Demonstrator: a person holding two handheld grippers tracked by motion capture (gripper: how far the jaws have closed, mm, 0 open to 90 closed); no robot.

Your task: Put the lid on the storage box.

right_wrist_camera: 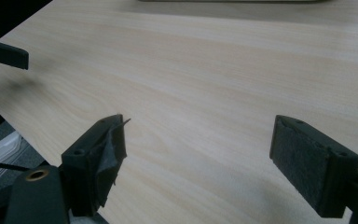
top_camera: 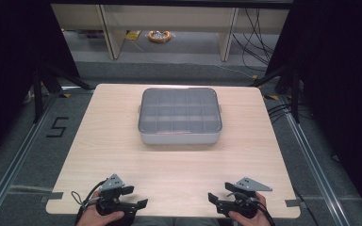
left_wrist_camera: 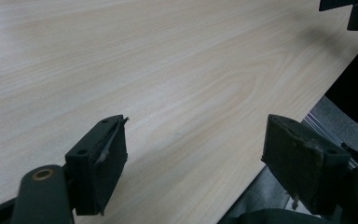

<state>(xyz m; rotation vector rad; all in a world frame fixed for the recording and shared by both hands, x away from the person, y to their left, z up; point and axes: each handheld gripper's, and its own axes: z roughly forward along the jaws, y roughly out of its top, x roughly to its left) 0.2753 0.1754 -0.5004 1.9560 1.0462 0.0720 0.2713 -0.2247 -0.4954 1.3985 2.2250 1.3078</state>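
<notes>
The compartment box (top_camera: 179,116), a grey organiser case with a clear lid lying flat over its grid of cells, stands in the far half of the worktop (top_camera: 122,141), a little toward twelve o'clock from the centre, with its long side across the table and its front wall facing the person. In the cells I cannot make out any contents. Both tools are well apart from it, at the near edge: the left hand-held gripper (top_camera: 139,197) at about seven o'clock and the right hand-held gripper (top_camera: 219,194) at about five o'clock, their jaws turned inward toward each other. Each one is released, the jaws standing wide with nothing between them, as the left gripper view (left_wrist_camera: 193,154) and the right gripper view (right_wrist_camera: 198,158) show over bare wood. The step in hand seems to be the approach to the box, probably to its lid. To do it well, I would bring both tools forward toward twelve o'clock together and keep the jaws wide until they are at the box. It looks better to come in at the two short sides, at nine and three o'clock, where small tabs seem to stick out. One side pushed first could make the box slide.
</notes>
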